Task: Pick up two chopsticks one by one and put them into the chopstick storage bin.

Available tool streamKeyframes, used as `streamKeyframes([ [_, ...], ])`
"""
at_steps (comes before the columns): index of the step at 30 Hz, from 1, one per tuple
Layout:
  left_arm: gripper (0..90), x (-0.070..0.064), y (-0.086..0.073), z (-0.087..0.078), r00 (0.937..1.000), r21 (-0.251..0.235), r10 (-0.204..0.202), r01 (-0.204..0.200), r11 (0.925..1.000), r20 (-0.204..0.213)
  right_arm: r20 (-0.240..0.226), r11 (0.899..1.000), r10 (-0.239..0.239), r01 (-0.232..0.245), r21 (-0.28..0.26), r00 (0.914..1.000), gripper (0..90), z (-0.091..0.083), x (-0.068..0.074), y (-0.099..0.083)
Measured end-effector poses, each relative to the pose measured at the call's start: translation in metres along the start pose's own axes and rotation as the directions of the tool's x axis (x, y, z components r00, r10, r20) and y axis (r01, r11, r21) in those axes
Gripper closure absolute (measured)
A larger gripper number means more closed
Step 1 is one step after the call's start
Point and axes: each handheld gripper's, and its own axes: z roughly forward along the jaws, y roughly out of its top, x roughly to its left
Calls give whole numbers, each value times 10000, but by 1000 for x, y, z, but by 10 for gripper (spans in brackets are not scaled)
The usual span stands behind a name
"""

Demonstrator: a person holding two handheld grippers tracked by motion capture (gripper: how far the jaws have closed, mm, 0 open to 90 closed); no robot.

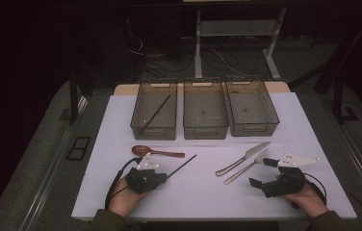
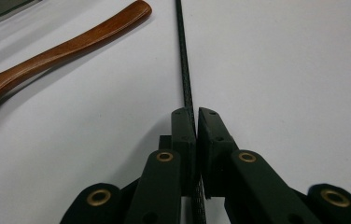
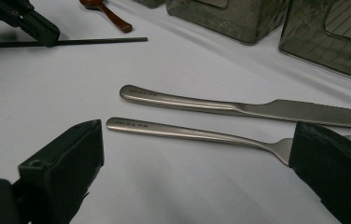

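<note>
My left gripper (image 1: 164, 176) rests low on the white table at front left, shut on a thin black chopstick (image 1: 183, 166) that points up and right. In the left gripper view the jaws meet around this chopstick (image 2: 186, 70), with the gripper (image 2: 196, 115) just above the surface. A wooden spoon (image 1: 156, 152) lies just beyond it, also seen close by (image 2: 61, 49). My right gripper (image 1: 261, 172) is open at front right, with nothing between its jaws. Its jaws (image 3: 197, 154) straddle the handle of a steel fork (image 3: 187, 132), beside a steel knife (image 3: 239, 106).
Three dark see-through bins stand in a row at the back: the left bin (image 1: 142, 113) holds another black chopstick (image 1: 156, 114); the middle bin (image 1: 205, 130) and the right bin (image 1: 269, 115) look bare. The fork (image 1: 245, 170) and knife (image 1: 243, 158) lie side by side.
</note>
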Motion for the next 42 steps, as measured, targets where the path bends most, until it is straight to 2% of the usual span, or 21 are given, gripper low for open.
streamKeyframes([
  [8, 847, 0, 2, -2, 10000, -8, -33, 33, 10000, -13, -4, 10000, -8, 8, -13, 10000, 27, 0, 0, 0],
  [11, 847, -1, 3, -4, 9999, -144, -114, 114, 9998, 11, -8, 10000, -11, 11, -5, 10000, 27, 0, 0, 0],
  [18, 847, 1, 5, -10, 10000, -308, 13, -11, 9995, 62, -13, 10000, -5, 5, -2, 10000, 27, 0, 0, 0],
  [21, 847, 1, 6, -14, 9999, -497, -87, 94, 9987, 144, -19, 10000, -2, 2, -8, 10000, 27, 0, 0, 0],
  [25, 847, 3, 8, -17, 9998, -522, -41, 50, 9986, 187, -46, 10000, -29, 29, -11, 10000, 27, 0, 0, 0],
  [29, 847, 5, 9, -19, 9994, -590, -188, 205, 9980, 282, -62, 10000, -21, 21, -3, 10000, 27, 0, 1, 0],
  [33, 847, 8, 12, -21, 9994, -526, -48, 65, 9986, 329, -65, 10000, -7, 7, -6, 10000, 27, 0, 0, 0],
  [42, 847, 15, 18, -27, 9991, -764, -210, 237, 9968, 362, -76, 10000, 15, -15, 8, 10000, 27, 0, 1, 0],
])
